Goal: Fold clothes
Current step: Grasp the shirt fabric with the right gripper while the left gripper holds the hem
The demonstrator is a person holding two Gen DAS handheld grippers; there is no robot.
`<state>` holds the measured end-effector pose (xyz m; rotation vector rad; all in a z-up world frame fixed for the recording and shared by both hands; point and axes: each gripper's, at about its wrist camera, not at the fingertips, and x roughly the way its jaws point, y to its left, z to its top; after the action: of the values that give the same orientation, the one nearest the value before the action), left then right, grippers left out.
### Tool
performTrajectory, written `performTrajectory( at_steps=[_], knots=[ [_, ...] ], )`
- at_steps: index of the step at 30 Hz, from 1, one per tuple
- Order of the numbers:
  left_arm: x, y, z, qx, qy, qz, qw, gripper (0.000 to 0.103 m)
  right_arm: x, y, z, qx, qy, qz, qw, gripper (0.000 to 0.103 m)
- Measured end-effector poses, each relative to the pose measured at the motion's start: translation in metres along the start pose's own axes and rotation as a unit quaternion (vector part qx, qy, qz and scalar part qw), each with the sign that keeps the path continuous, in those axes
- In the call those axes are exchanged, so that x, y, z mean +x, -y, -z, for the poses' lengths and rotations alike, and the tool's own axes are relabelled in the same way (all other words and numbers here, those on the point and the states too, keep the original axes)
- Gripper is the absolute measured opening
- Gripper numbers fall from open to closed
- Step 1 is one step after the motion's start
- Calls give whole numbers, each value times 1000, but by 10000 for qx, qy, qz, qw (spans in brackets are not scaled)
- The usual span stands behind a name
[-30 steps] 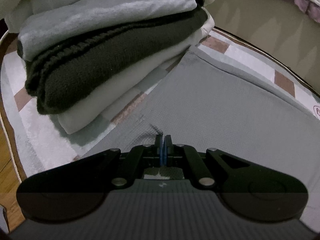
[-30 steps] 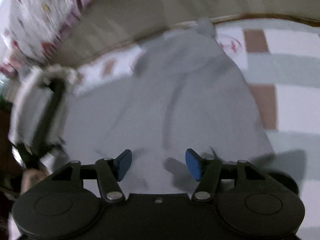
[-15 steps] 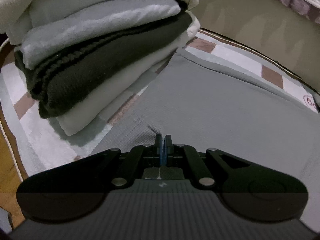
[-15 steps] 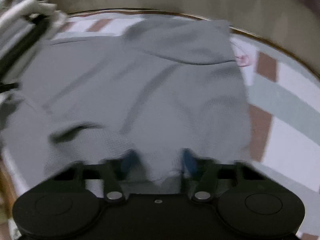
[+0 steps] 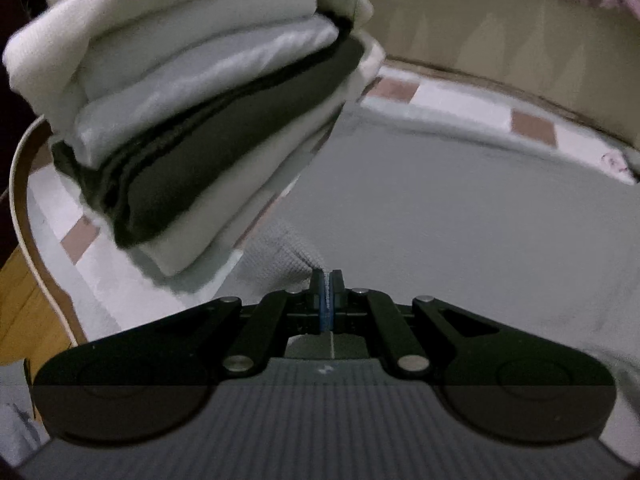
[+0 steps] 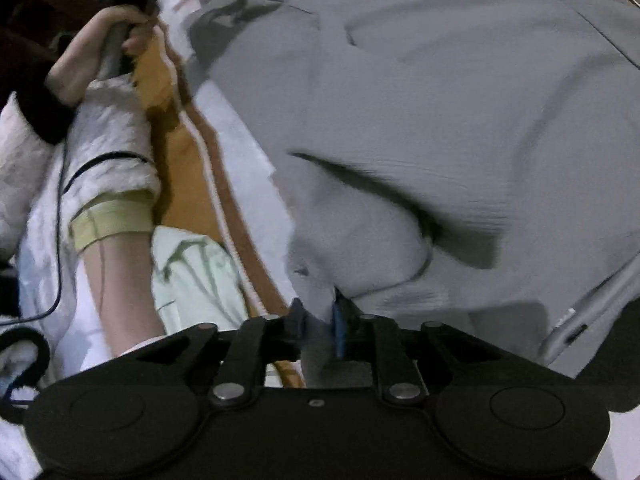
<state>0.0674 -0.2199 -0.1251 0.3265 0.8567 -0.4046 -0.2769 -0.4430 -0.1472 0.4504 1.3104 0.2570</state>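
The grey garment [image 5: 460, 208] is being held at its near edge by both grippers, its body lying spread beyond them on the checked bedcover [image 5: 532, 128]. Its fabric is being pinched flat by the left gripper [image 5: 328, 300]. A bunched fold is being gripped by the right gripper [image 6: 320, 328], whose jaws are opening slightly.

No text, label, brand or number can be read; a small pink mark on the checked cover [image 5: 532, 128] is too blurred.

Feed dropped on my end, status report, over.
Left hand-held gripper shut on grey garment. Right hand-held gripper opening, cloth between. Folded stack close beside.
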Motion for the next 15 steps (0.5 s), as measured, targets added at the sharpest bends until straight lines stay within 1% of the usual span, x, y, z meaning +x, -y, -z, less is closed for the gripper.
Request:
performTrajectory(
  at_steps=[1,2,3,4,5,7,8,10,11,12,13,14,15],
  knots=[
    [2,-3,0,-87,-72,41,9999,1,-4,5,-3,115,109,25,9999,25],
    [5,-5,0,-171,-138,79,9997,1,-12,12,-6,265,328,44,9991,34],
    [6,-8,0,-232,-164,98,9995,1,-20,18,-9,417,549,57,9976,37],
    [8,-10,0,-288,-186,113,9993,1,-30,25,-10,595,801,15,9950,44],
    [9,-10,-1,-308,-187,110,9993,1,-39,32,-10,776,1046,-27,9915,54],
    [11,-9,-2,-352,-219,126,9991,1,-52,45,-6,1216,1381,-107,9829,64],
    [12,-8,-3,-346,-234,128,9990,1,-54,52,-5,1445,1460,-130,9786,65],
    [14,-5,-3,-334,-265,130,9990,1,-50,67,0,1990,1457,-139,9690,65],
    [16,-4,-4,-307,-275,120,9991,1,-46,78,3,2411,1427,-169,9598,65],
    [17,-3,-4,-283,-287,118,9991,1,-41,88,6,2848,1465,-276,9469,65],
    [18,-1,-4,-257,-299,118,9992,1,-32,95,9,3257,1432,-480,9333,65],
    [18,0,-3,-225,-313,124,9992,1,-24,100,11,3554,1345,-679,9225,64],
    [19,1,-3,-193,-328,132,9992,1,-20,103,12,3747,1364,-695,9144,65]
  ],
)
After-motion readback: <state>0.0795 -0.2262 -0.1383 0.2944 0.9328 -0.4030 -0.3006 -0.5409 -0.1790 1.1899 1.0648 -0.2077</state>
